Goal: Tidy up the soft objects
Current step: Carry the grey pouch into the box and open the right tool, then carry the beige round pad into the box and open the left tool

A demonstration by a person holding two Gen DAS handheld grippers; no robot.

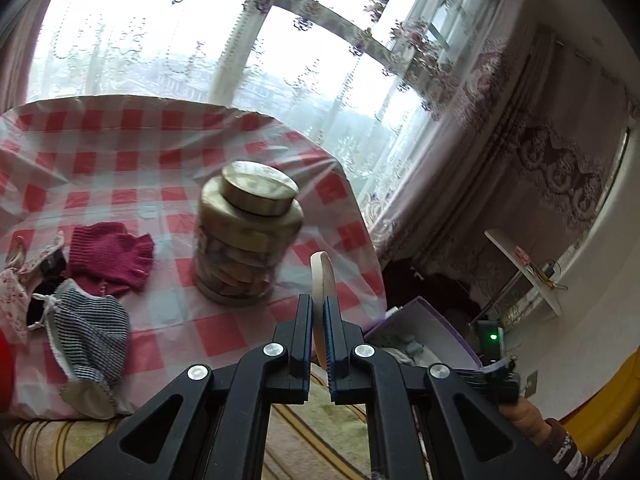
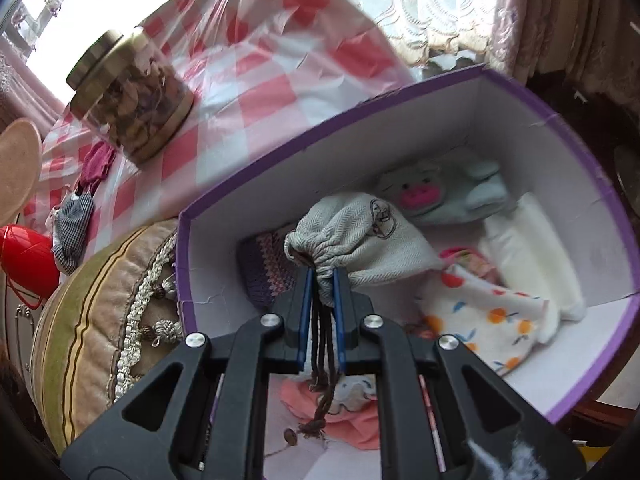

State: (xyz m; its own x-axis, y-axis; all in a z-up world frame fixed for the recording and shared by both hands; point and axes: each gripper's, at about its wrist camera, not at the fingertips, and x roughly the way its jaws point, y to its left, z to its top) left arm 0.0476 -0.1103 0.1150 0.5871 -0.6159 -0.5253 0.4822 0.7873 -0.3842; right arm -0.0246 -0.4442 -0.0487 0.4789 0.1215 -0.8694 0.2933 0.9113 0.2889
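A checked tablecloth (image 1: 120,184) is spread by a curtained window. The right gripper (image 2: 323,276) is clamped on a grey drawstring pouch (image 2: 360,240) at its gathered neck, held right over the open purple box (image 2: 560,128). The left gripper (image 1: 318,308) is clenched on a thin round disc (image 1: 322,280). What's under the pouch is hidden.

You see a red-and-white checked cloth (image 1: 132,184) on the counter, a magenta knit glove (image 1: 110,256), and a black-and-white striped pouch (image 1: 94,332). Your box (image 2: 624,240) is purple outside, white inside. In it lie a grey herringbone pouch (image 2: 360,240), a white cloth with orange fruit print (image 2: 480,312) and a pale green pig-faced piece with a pink snout (image 2: 420,194).
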